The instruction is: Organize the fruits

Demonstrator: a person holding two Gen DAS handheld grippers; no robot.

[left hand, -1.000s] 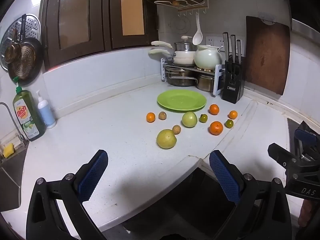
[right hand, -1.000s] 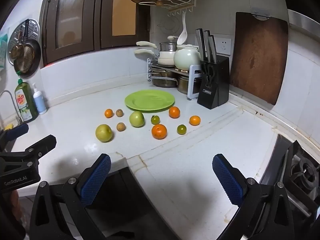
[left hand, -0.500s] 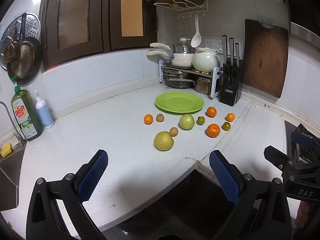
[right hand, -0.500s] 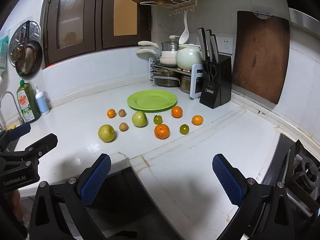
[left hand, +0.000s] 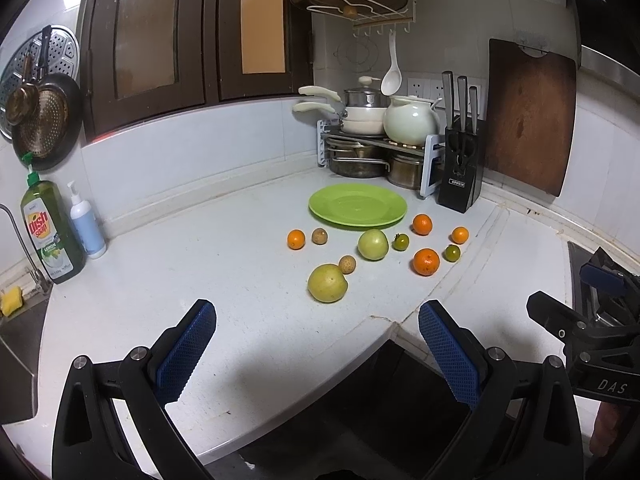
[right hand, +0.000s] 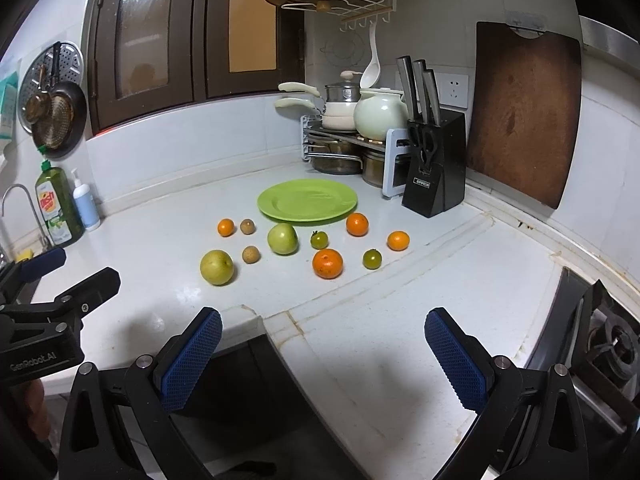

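Note:
Several fruits lie loose on the white counter in front of an empty green plate (left hand: 358,205) (right hand: 307,200). Nearest is a yellow pear (left hand: 327,283) (right hand: 216,267), then a green apple (left hand: 373,244) (right hand: 283,239), a large orange (left hand: 426,261) (right hand: 327,263), smaller oranges, green tomatoes and brown longans. My left gripper (left hand: 316,354) stands open over the counter's front edge, well short of the pear. My right gripper (right hand: 322,358) is open too, low at the counter's corner, nothing between its fingers. Each gripper shows at the side of the other's view.
A black knife block (left hand: 460,172) and a pot rack with a white kettle (left hand: 412,122) stand behind the plate. A wooden cutting board (right hand: 524,112) leans on the right wall. Dish soap bottles (left hand: 50,232) stand far left by the sink, a gas stove (right hand: 608,344) at right.
Both grippers have eased slightly and the fruits sit a little lower in both views. Both stay open and no fruit has moved.

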